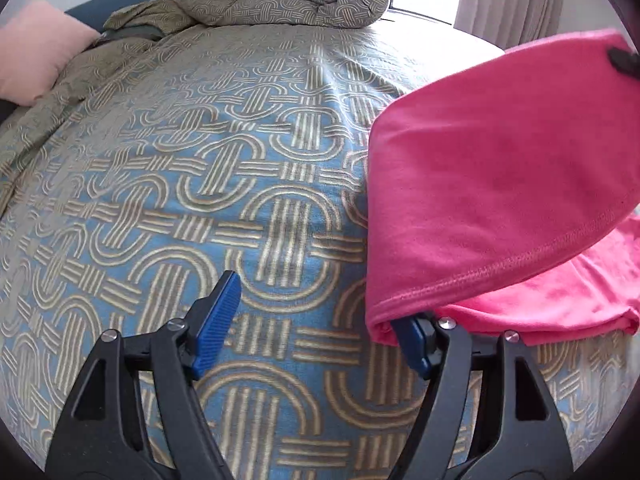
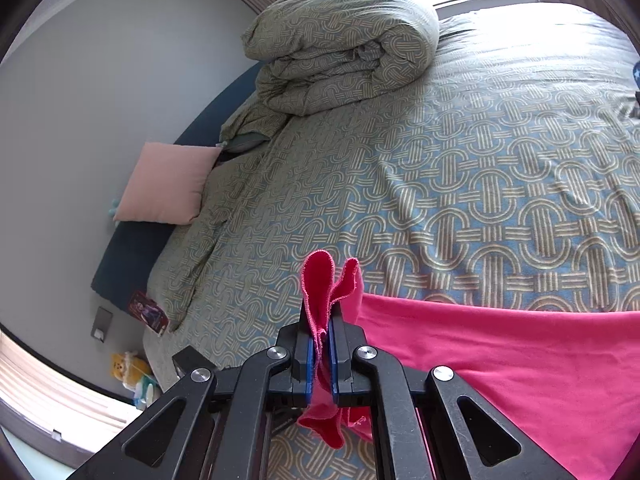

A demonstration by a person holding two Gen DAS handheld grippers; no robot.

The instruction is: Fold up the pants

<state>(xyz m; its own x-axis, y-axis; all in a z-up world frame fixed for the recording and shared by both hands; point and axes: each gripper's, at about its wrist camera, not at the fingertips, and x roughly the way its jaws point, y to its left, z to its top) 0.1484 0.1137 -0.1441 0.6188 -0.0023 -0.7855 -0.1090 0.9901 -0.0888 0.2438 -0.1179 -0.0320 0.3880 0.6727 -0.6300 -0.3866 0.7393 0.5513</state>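
We have the pink pants partly off the bed, at its near right side: one layer hangs in the air as a slack sheet, and a lower layer lies on the patterned cover beneath it. The right gripper is clenched on a bunched edge of the pants, and the cloth squeezes up in ruffles between its blue pads and dangles below them. The left gripper stands released, its jaws wide apart; the left blue pad is bare over the cover, while the right pad is half hidden under a draped corner of the cloth, so we judge that corner is only resting on it, not pinched. The fabric looks like a light, soft knit: it sags, curls at the stitched hem and will not keep a shape by itself. We would expect it to slide little on the textured cover, but to fold over itself if lifted by one point. The best hold, we think, is on the stitched hem or a corner, catching both layers together, with the two holds kept well apart so the sheet hangs flat. The rolled duvet and pink pillow lie far off.
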